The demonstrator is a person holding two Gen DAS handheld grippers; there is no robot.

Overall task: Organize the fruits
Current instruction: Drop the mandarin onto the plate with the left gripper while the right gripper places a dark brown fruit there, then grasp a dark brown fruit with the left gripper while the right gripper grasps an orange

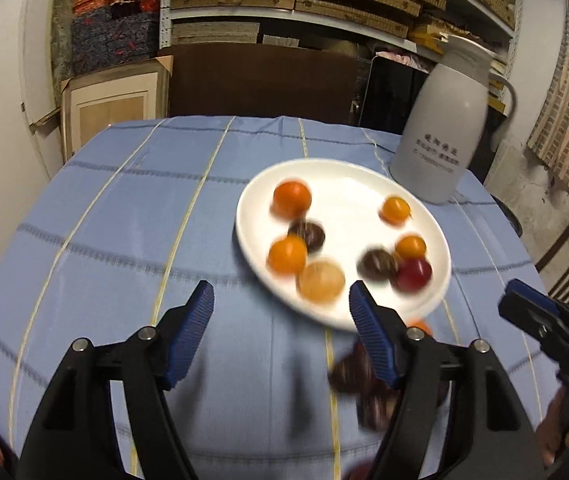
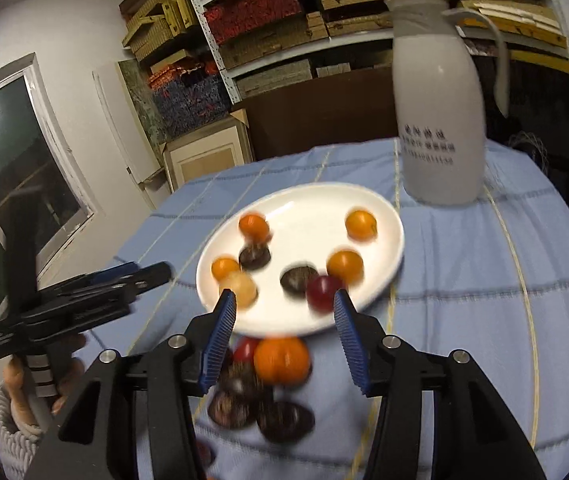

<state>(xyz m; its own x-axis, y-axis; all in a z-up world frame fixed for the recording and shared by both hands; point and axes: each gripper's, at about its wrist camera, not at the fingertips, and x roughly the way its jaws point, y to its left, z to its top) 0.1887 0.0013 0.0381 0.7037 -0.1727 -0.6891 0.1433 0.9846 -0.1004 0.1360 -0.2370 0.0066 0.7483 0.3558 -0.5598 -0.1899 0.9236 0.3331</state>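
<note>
White plate [image 2: 380,280] of fruits just beyond the right gripper's [image 2: 284,308] parted jaws

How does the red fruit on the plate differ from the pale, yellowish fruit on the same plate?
The red fruit is deep red and looks a little smaller; the pale fruit is translucent yellowish. The red fruit touches a dark fruit; the pale fruit sits beside an orange fruit. Both are round and lie near the front rim of the white plate.

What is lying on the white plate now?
On the white plate lie eight small round fruits: four orange, two dark brown, one red and one pale yellowish. The right wrist view's blue fingers cover part of the near rim.
</note>
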